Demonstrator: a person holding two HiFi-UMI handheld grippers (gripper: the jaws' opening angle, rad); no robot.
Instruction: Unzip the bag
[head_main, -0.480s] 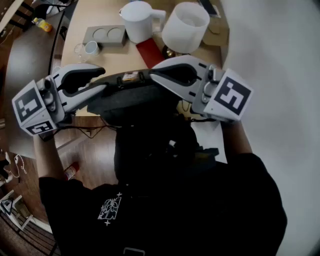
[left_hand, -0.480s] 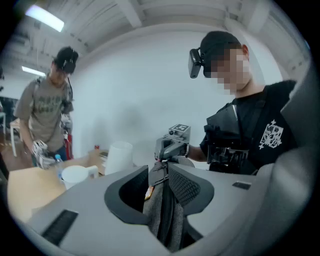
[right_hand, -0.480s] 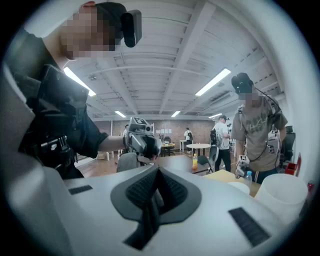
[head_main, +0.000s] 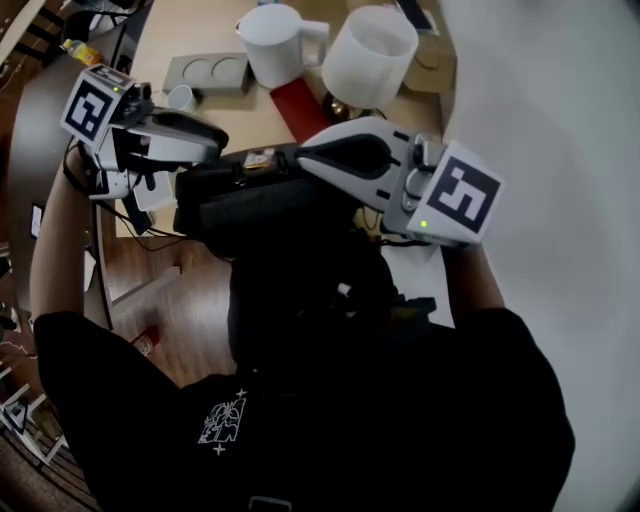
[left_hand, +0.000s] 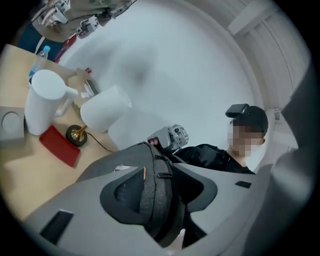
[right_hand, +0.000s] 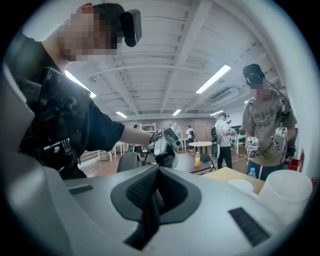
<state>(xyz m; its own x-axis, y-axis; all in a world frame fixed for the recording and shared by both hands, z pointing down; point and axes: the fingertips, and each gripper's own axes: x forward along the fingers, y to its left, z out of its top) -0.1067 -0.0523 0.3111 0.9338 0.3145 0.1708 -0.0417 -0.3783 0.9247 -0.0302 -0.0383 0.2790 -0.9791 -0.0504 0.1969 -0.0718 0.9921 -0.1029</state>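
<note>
A dark grey bag (head_main: 250, 205) hangs in front of the person's chest at the table's near edge. My left gripper (head_main: 215, 140) reaches in from the upper left to the bag's left end. In the left gripper view its jaws (left_hand: 157, 170) are shut on a thick grey padded strap (left_hand: 152, 200) of the bag. My right gripper (head_main: 305, 152) comes from the right to the bag's top edge, beside a small orange tag (head_main: 260, 155). In the right gripper view it (right_hand: 159, 170) is shut on a thin dark tab (right_hand: 147, 215) of the bag.
Behind the bag is a wooden table (head_main: 200, 40) with a white pitcher (head_main: 275, 45), a large white tub (head_main: 368, 55), a red booklet (head_main: 300, 105), a grey two-hole tray (head_main: 210, 72) and a small cup (head_main: 180, 97). Other people (right_hand: 265, 120) stand far off.
My left gripper has swung up and toward the table, its marker cube rising from lower left to upper left, while its tips stayed at the bag. The right gripper has kept still.
</note>
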